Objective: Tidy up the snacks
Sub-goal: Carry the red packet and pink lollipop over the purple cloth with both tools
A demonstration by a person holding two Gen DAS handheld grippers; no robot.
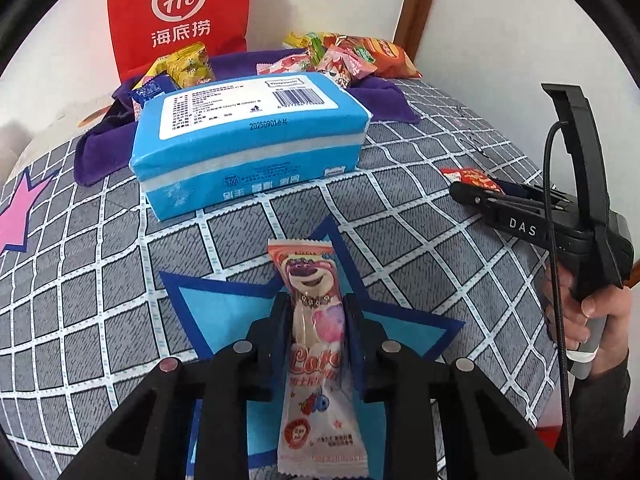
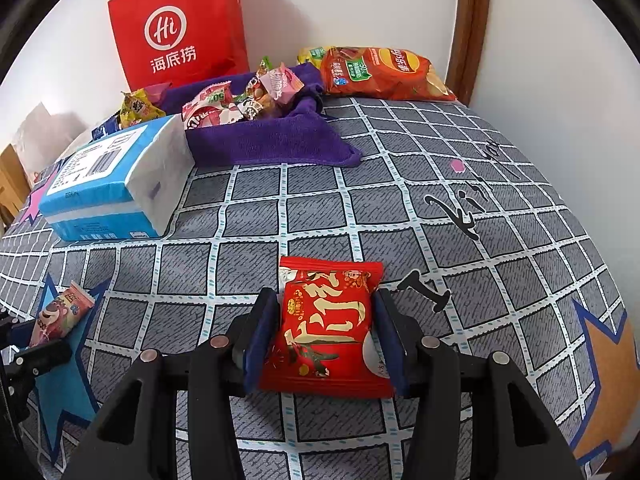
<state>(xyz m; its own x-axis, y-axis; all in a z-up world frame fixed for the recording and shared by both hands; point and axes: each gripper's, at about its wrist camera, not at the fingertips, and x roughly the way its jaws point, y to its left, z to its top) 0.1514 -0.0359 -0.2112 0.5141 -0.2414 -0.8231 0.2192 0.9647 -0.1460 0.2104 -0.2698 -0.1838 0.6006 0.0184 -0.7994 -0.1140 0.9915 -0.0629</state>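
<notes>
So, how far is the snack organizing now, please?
Done, it seems: several snacks lie gathered on the purple towel by the red bag. In hand: the left gripper holds a pink bear candy, and the right gripper holds a red packet. Left: both need placing; the chip bag lies beside the towel.

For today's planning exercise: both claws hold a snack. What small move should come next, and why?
Probably carry the red packet in the right claw forward to the snack pile on the purple cloth. Both claws are shut on snacks above the bedspread, the left claw on a pink bar, and the other snacks are gathered there.
</notes>
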